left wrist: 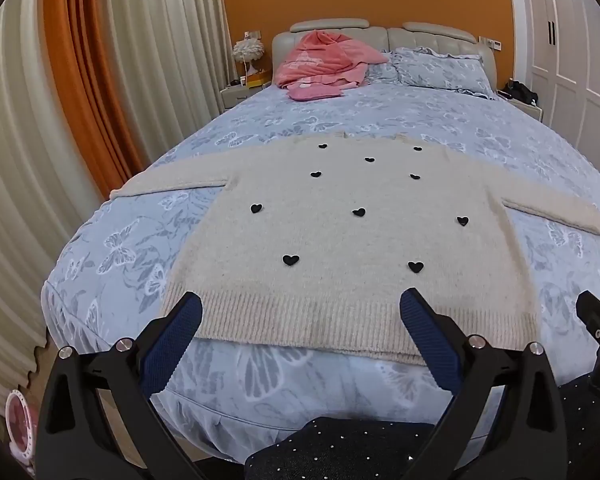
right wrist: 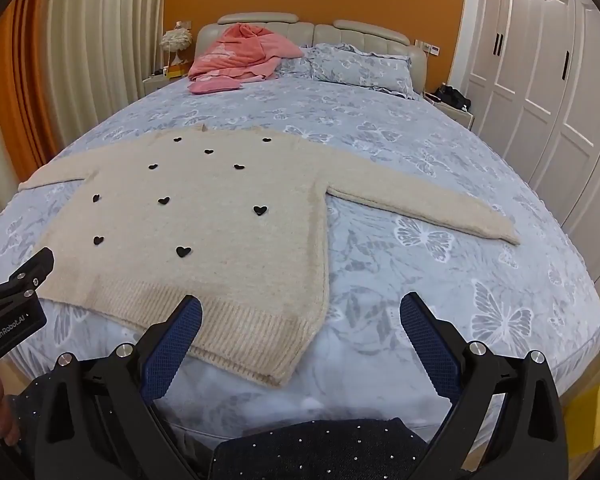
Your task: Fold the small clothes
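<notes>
A cream knit sweater [left wrist: 340, 216] with black hearts lies flat on the bed, sleeves spread out to both sides, ribbed hem toward me. It also shows in the right wrist view [right wrist: 204, 220]. My left gripper [left wrist: 300, 308] is open and empty, hovering over the middle of the hem. My right gripper [right wrist: 300, 308] is open and empty, above the hem's right corner [right wrist: 292, 360]. The right gripper shows at the right edge of the left wrist view [left wrist: 596, 320]; the left gripper shows at the left edge of the right wrist view [right wrist: 20, 280].
The bed [left wrist: 340, 120] has a blue butterfly cover. A pink garment pile [left wrist: 324, 64] and pillows [left wrist: 440, 68] lie at the headboard. Curtains [left wrist: 100, 80] hang left, wardrobe doors [right wrist: 540, 80] stand right, nightstands flank the bed.
</notes>
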A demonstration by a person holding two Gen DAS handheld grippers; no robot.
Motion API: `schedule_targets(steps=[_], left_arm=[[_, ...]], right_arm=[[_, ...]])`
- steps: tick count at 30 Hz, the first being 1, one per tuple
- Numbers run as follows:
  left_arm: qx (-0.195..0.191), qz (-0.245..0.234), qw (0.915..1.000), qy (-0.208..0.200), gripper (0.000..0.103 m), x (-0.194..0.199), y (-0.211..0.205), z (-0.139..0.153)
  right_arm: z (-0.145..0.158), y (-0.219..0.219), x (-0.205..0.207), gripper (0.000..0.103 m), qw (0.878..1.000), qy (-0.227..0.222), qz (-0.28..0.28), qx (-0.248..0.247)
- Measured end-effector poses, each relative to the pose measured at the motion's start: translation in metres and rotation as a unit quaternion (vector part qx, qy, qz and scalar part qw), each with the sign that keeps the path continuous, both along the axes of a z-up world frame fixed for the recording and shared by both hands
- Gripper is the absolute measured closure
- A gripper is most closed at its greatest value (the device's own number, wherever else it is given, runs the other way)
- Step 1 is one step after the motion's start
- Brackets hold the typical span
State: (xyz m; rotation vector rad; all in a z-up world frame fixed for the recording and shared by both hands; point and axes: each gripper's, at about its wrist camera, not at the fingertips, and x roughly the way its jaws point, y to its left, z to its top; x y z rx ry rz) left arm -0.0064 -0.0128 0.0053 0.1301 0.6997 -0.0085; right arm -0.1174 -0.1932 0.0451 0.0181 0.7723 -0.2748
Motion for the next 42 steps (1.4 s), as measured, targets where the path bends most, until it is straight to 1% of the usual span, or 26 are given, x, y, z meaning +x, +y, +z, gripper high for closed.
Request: schedule_targets(steps=[10,42], left_arm=[[0.008,0.000,1.0000,0.001,0.006,0.0002,-0.0026,-0.0001],[0.011,0.000,0.9999,-0.001,0.006,-0.0003,-0.0034,-0.0009]], right_arm=[[0.0019,-0.0018,-0.0027,0.005,1.000,-0.002,0.001,-0.003],[0.0012,0.0008,-0.0029,0.005,1.000,-0.004,0.003,-0.006]])
